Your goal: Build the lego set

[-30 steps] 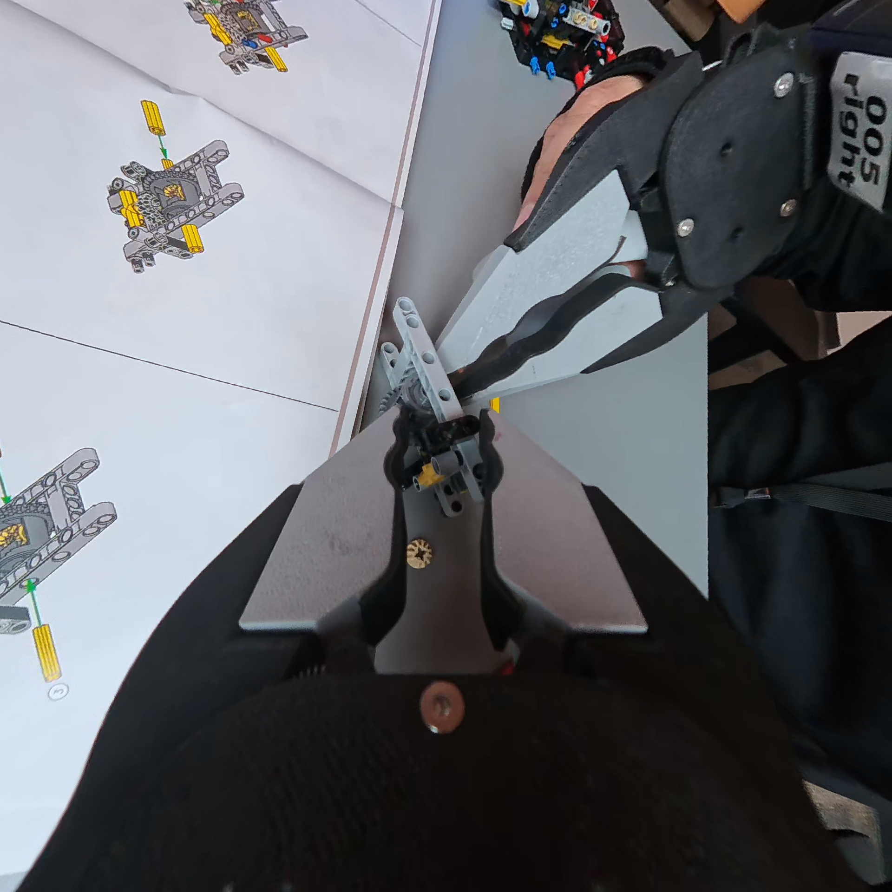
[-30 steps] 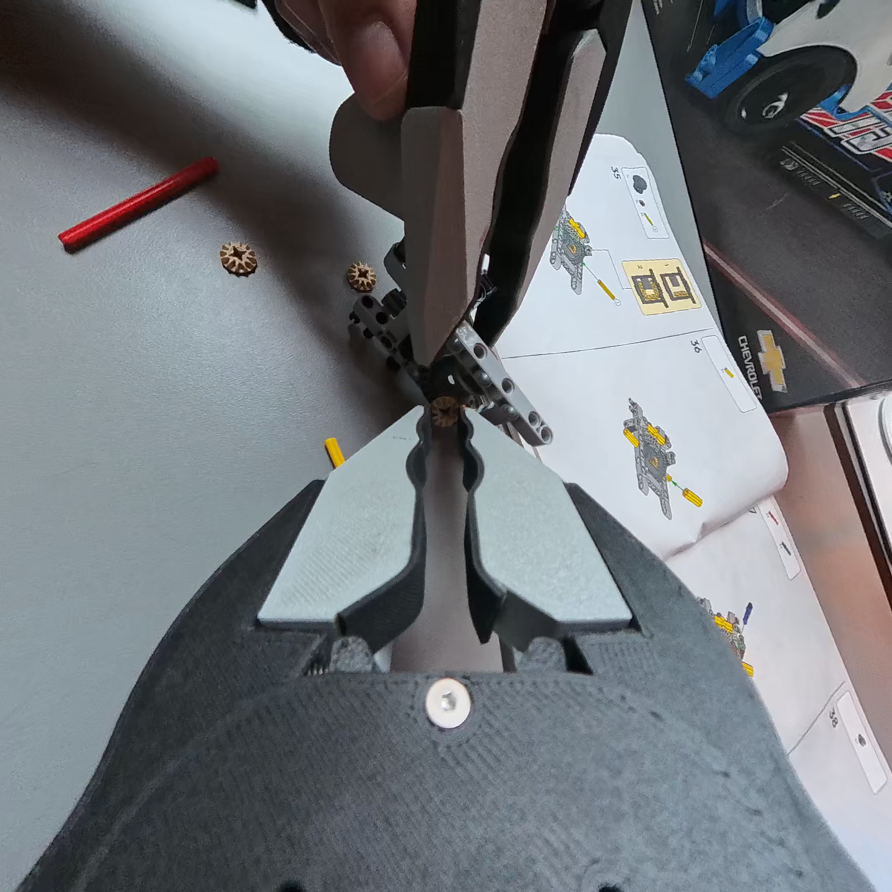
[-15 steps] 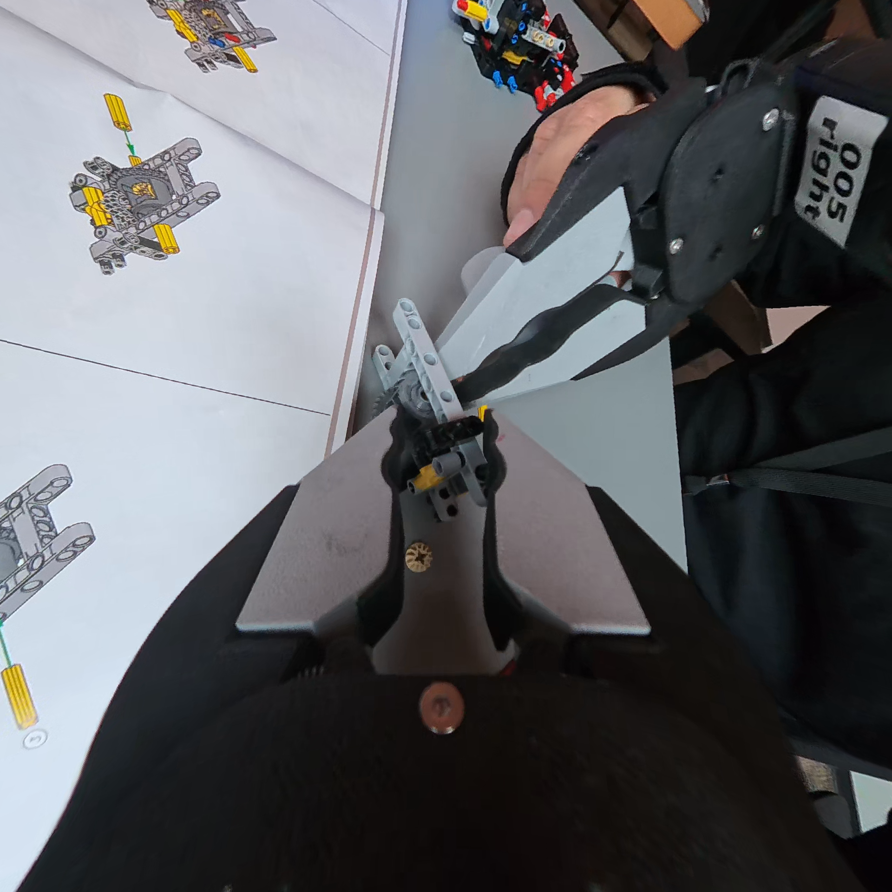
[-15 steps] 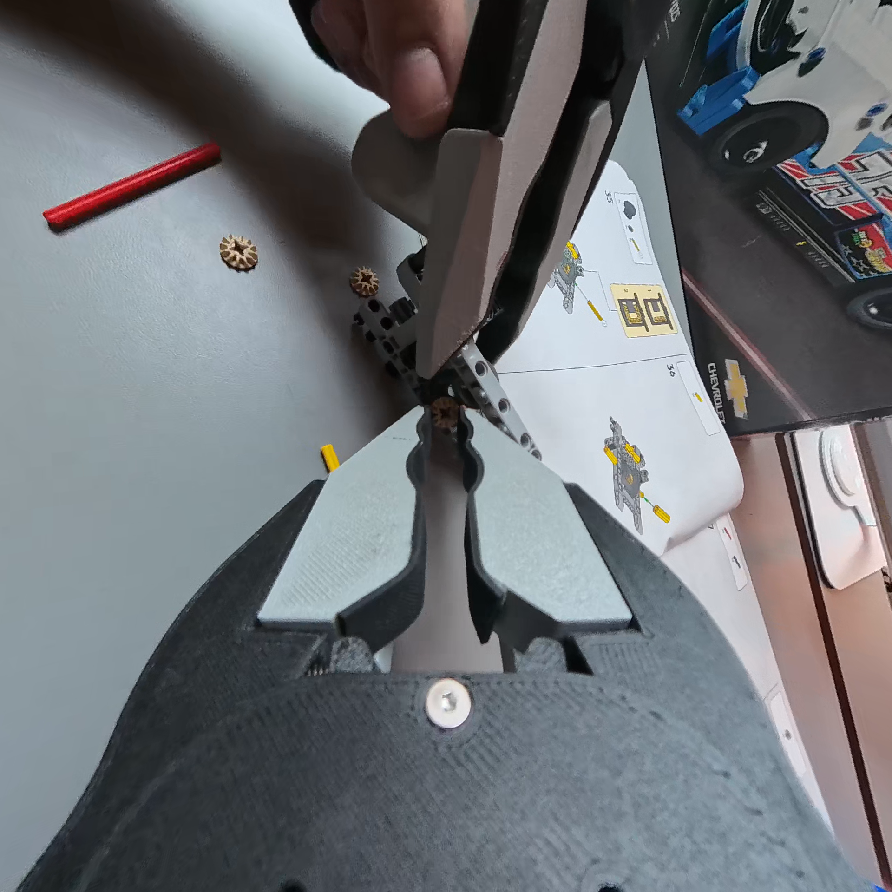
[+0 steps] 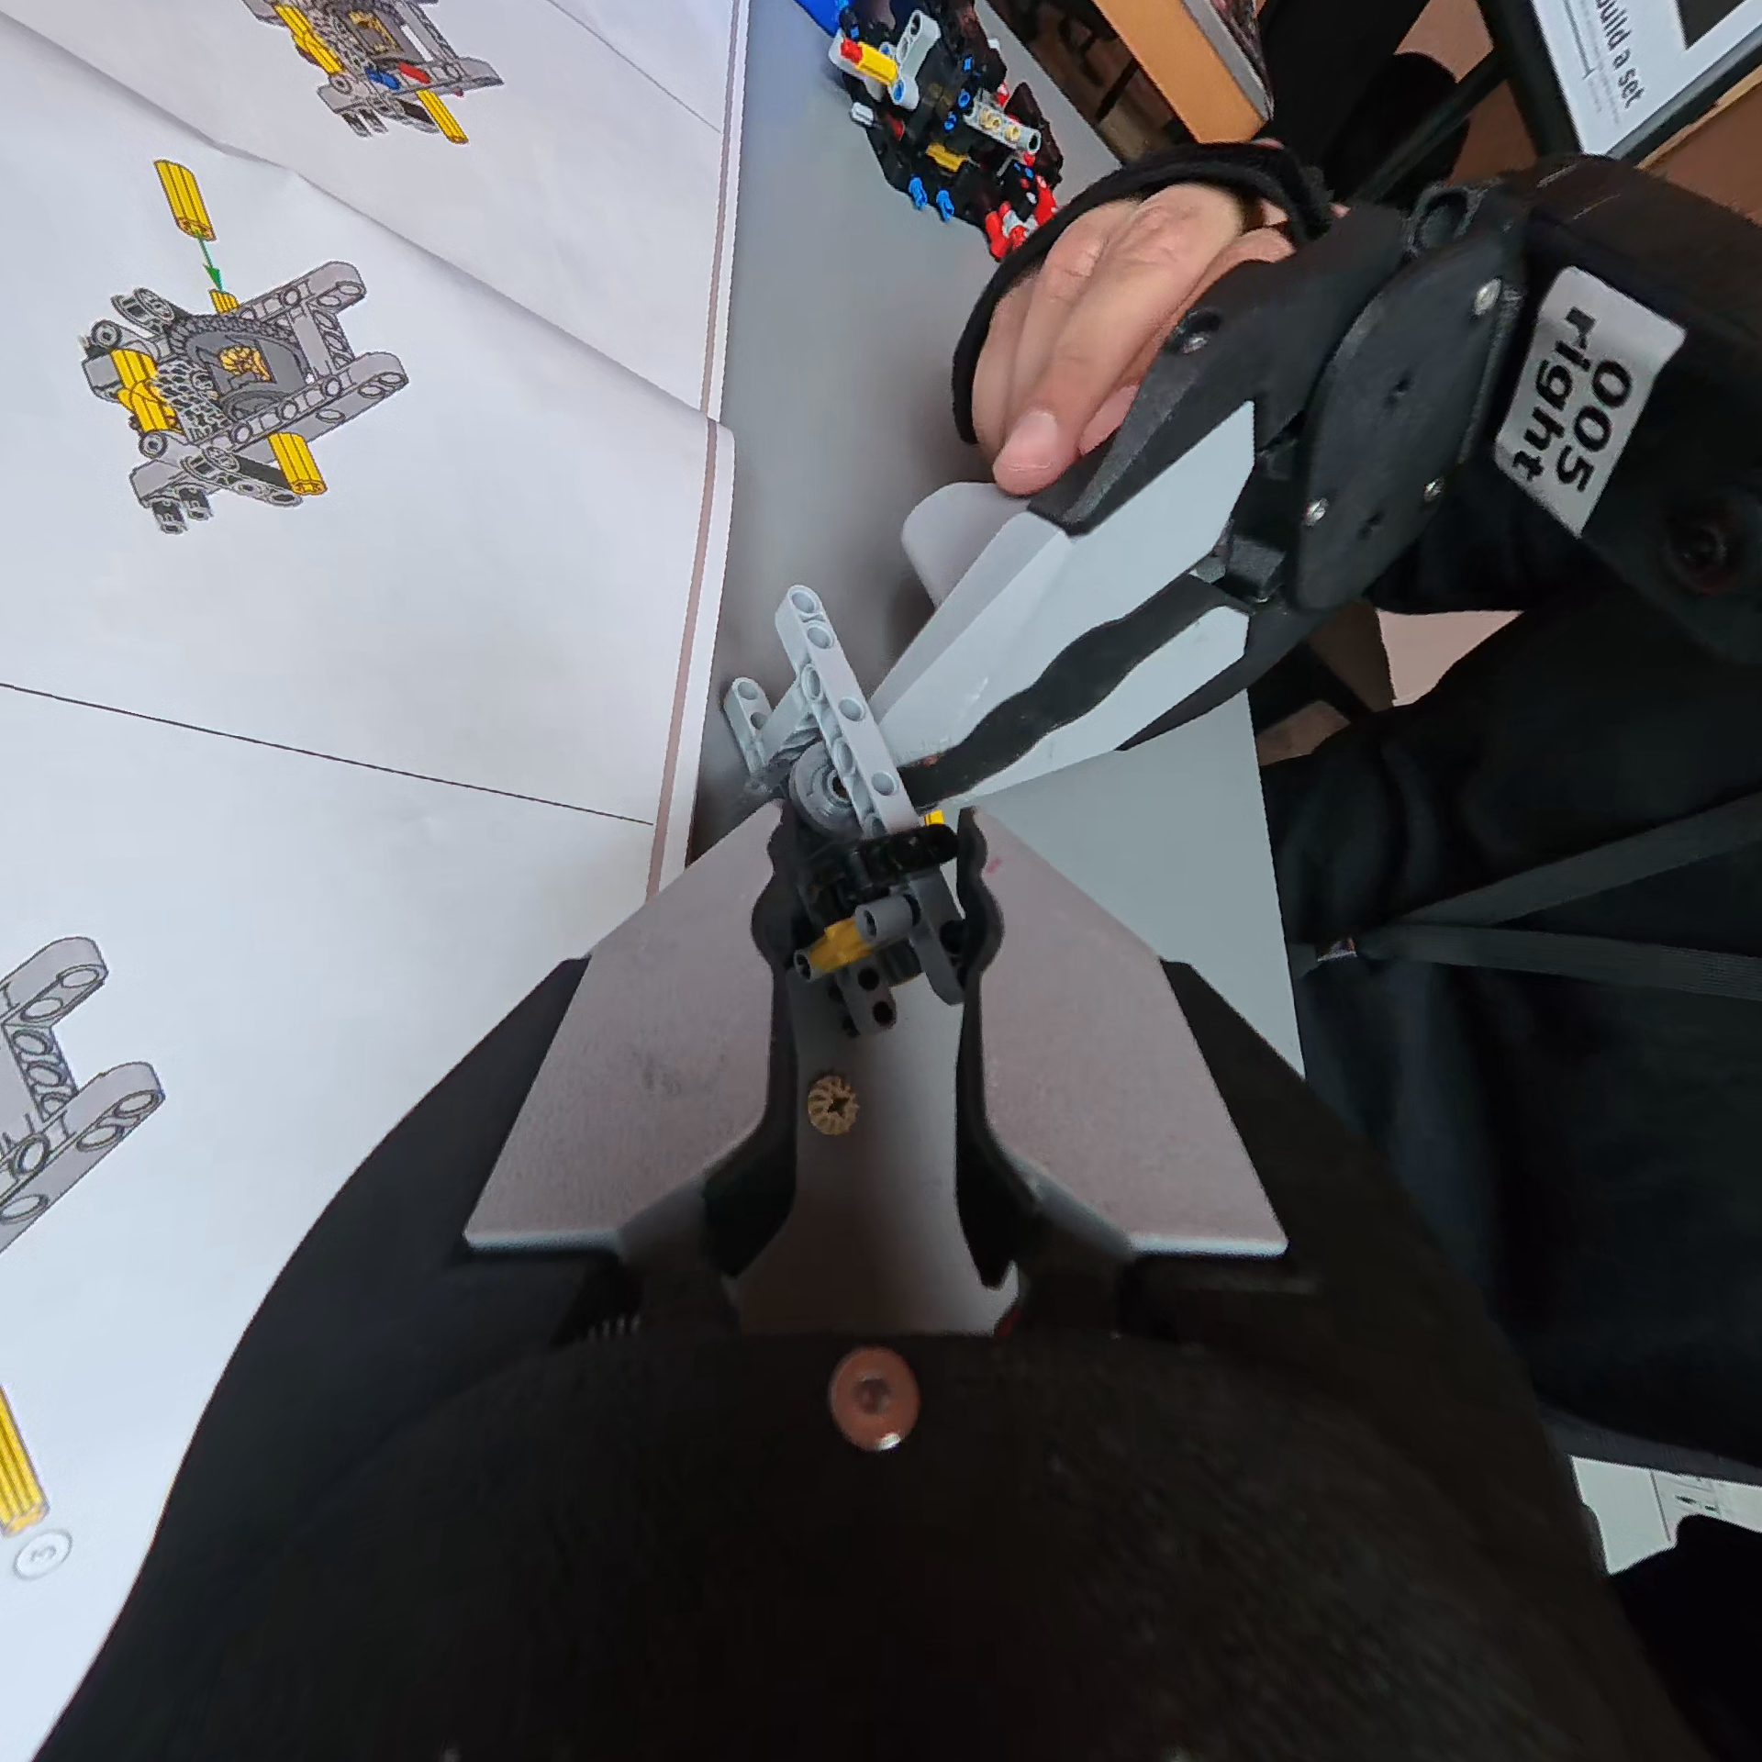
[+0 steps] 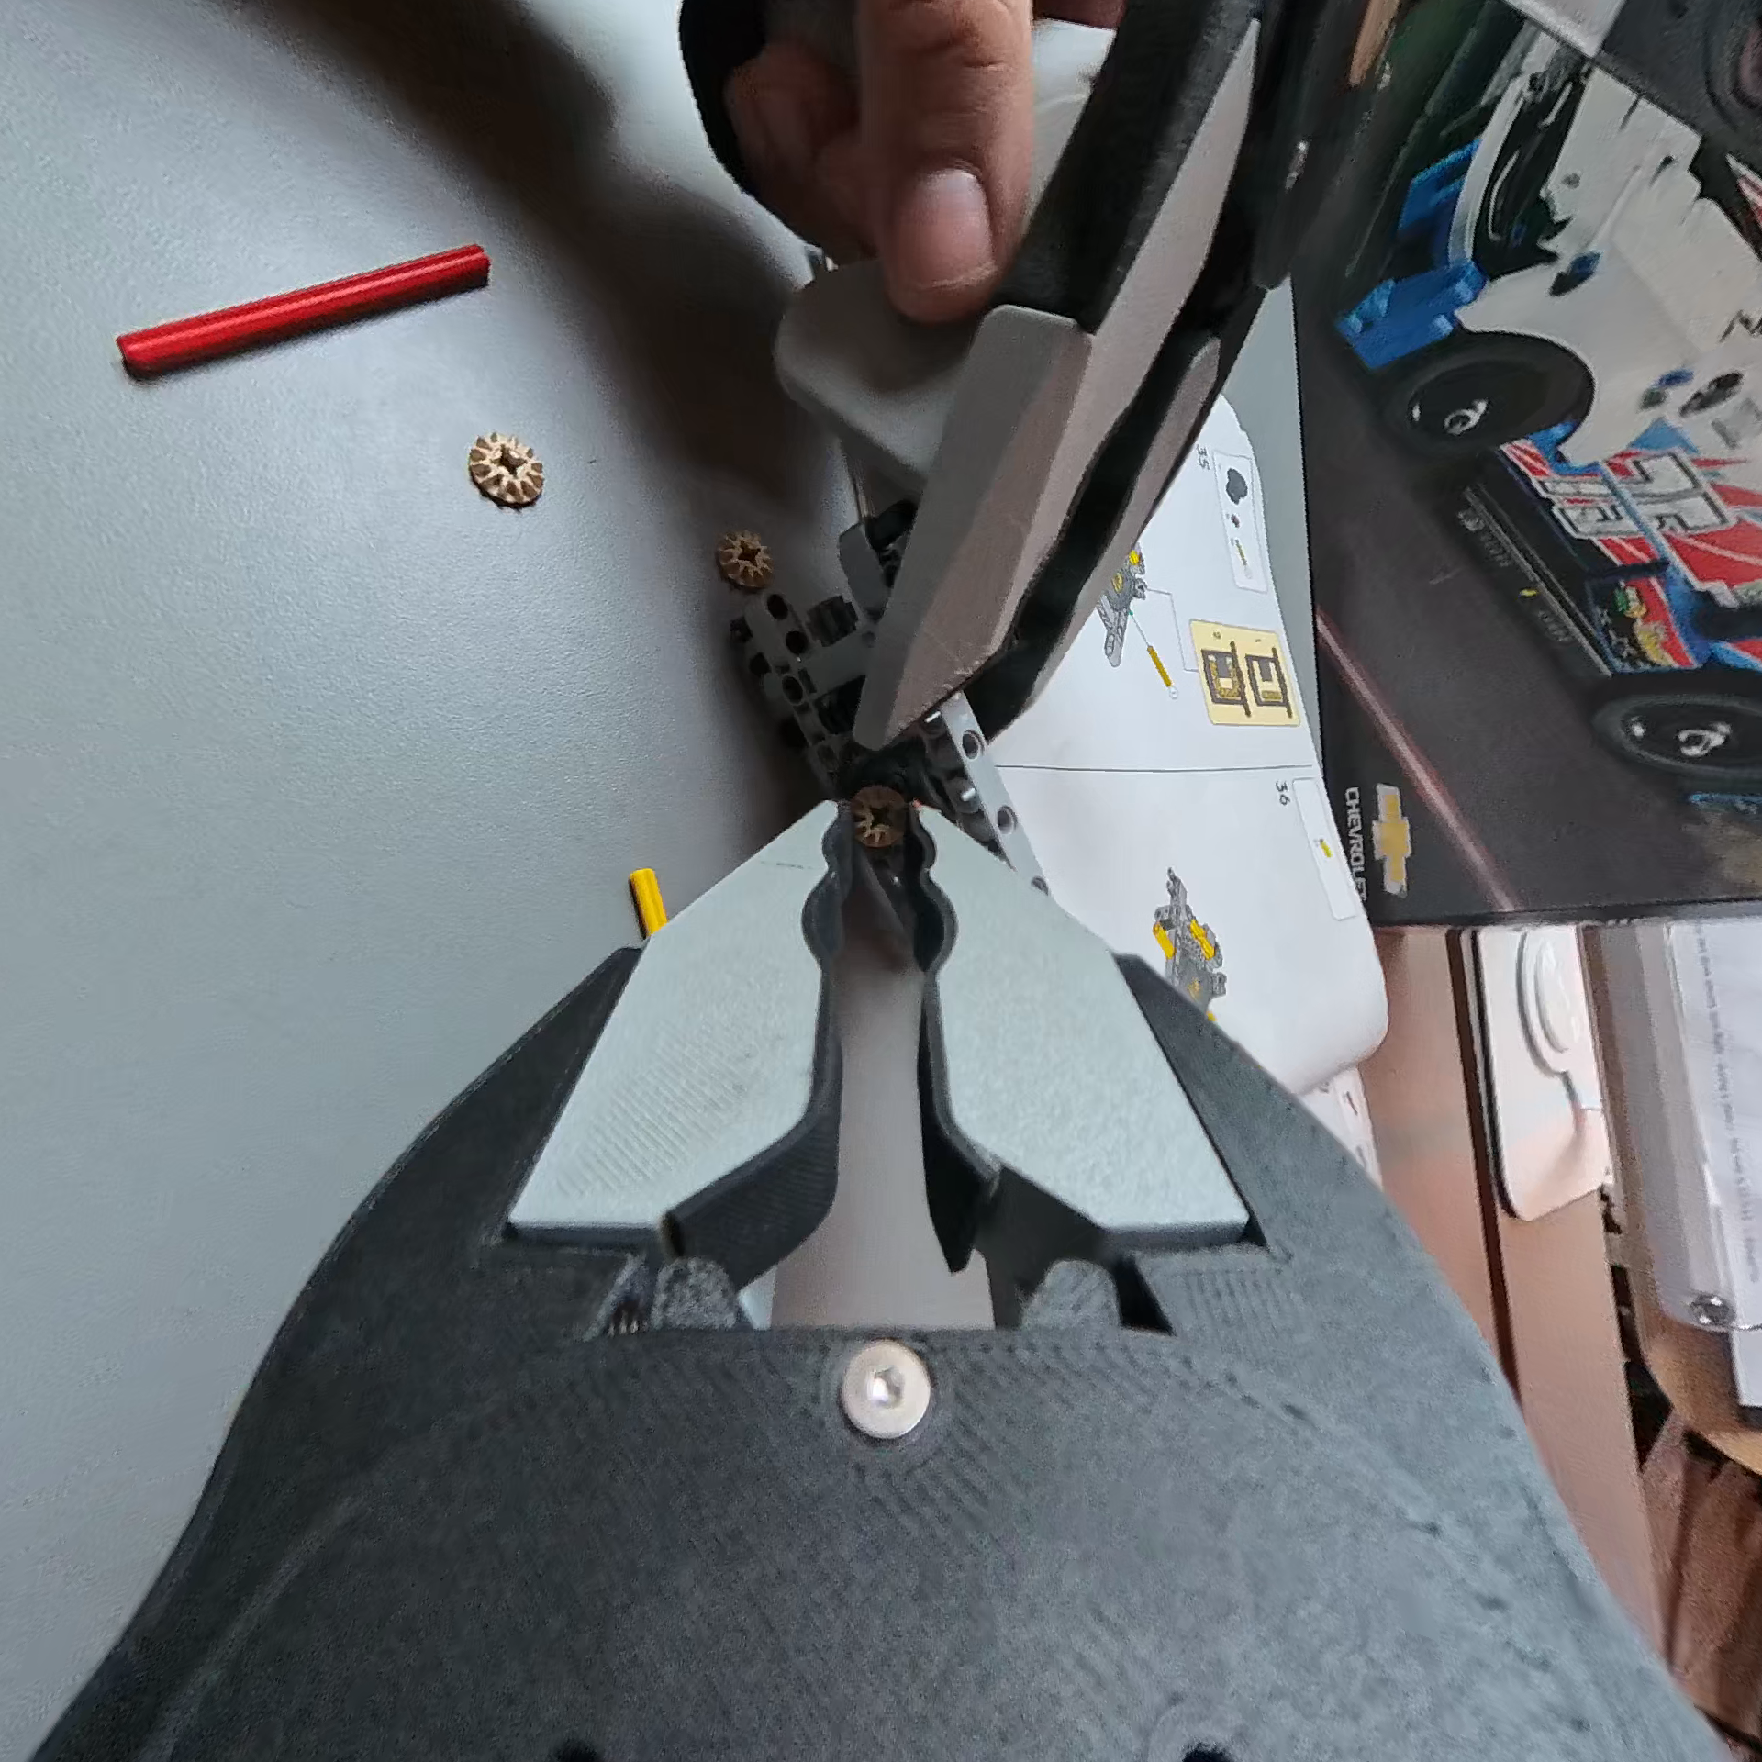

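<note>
From my right wrist view, a grey table (image 6: 286,858) carries a red rod (image 6: 303,307) at upper left, two tan gears (image 6: 505,468) (image 6: 744,558) below it toward centre, and a short yellow pin (image 6: 647,898) at mid-frame. An open instruction booklet (image 6: 1173,858) lies right of centre, a dark set box (image 6: 1526,572) beyond it. My left wrist view adds a third tan gear (image 5: 833,1104) at centre and a partly built black model (image 5: 953,124) at the top edge.
</note>
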A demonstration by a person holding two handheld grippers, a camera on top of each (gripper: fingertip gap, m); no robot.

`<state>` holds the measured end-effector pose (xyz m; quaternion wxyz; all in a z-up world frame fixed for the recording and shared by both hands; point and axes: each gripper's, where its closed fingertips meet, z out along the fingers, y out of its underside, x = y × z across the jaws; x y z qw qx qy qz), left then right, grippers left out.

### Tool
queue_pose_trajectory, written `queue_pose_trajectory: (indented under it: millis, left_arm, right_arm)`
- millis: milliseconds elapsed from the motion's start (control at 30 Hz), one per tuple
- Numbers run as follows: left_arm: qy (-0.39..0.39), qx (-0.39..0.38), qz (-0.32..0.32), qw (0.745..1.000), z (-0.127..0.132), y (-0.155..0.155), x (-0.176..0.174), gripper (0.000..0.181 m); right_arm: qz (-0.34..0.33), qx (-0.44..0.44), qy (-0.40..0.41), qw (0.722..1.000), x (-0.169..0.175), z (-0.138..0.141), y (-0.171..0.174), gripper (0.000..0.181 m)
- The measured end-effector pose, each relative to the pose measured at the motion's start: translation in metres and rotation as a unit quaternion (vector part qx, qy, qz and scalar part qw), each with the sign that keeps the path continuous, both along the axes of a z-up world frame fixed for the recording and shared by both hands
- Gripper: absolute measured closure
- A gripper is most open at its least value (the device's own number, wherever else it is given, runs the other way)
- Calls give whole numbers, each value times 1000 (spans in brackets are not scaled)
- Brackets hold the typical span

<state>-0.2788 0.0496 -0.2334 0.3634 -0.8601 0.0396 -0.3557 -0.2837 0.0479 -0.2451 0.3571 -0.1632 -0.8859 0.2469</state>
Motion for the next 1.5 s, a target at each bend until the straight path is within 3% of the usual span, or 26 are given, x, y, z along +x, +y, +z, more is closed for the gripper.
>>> queue_pose_trajectory:
  millis: [333, 467, 733, 1100, 1333, 1500]
  left_arm:
    - [-26, 6, -12, 1000, 1, -1, 3, 154]
    - [-31, 9, -11, 999, 2, -1, 1, 155]
    - [-42, 10, -15, 999, 2, -1, 2, 155]
    - [-40, 10, -18, 999, 2, -2, 3, 157]
    - [-36, 9, -20, 999, 2, -2, 4, 157]
    - [-39, 9, -20, 999, 2, -1, 4, 157]
  right_arm:
    - [28, 66, 27, 997, 3, -1, 3, 174]
    - [34, 55, 9, 998, 6, -2, 1, 163]
    - [49, 63, 42, 996, 5, 1, 0, 173]
    - [60, 125, 83, 987, 7, -4, 6, 172]
    - [11, 0, -10, 1000, 20, -7, 48, 171]
    - [4, -69, -95, 993, 15, -14, 45, 172]
